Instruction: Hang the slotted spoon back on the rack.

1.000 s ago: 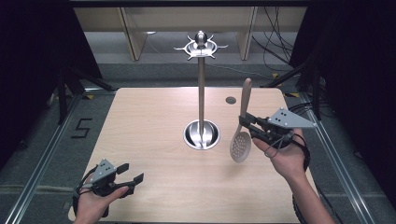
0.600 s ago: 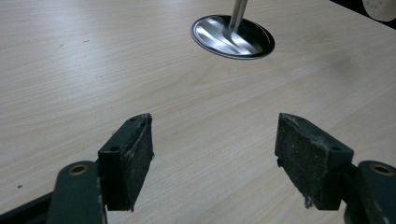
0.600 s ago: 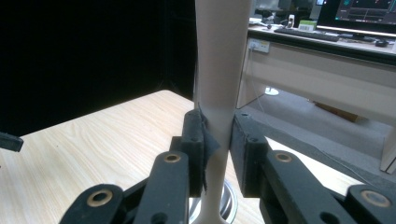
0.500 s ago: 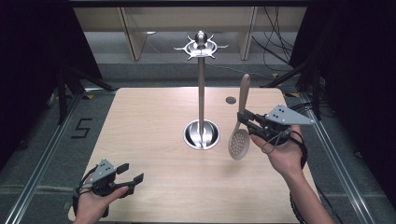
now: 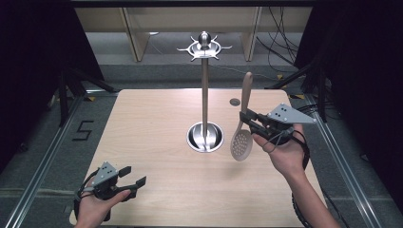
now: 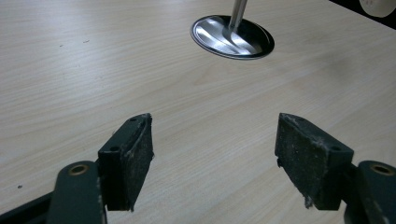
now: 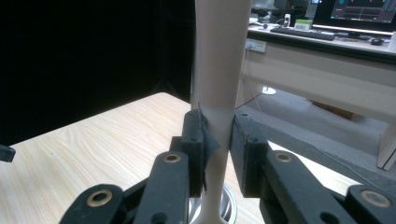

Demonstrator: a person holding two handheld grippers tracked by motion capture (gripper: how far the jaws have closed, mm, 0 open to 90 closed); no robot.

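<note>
Overhead, right gripper (image 5: 247,118) fingers pinching slotted spoon (image 5: 242,142), left gripper (image 6: 212,158) fingers spread.

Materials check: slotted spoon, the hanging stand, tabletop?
Slotted spoon: pale beige, matte, no visible grain; probably plastic or light wood, can't tell which. Stand: metal, likely polished steel, going by the mirror reflections on its round base and pole. Tabletop: light wood-grain surface with low sheen; could be laminate rather than solid wood.
</note>
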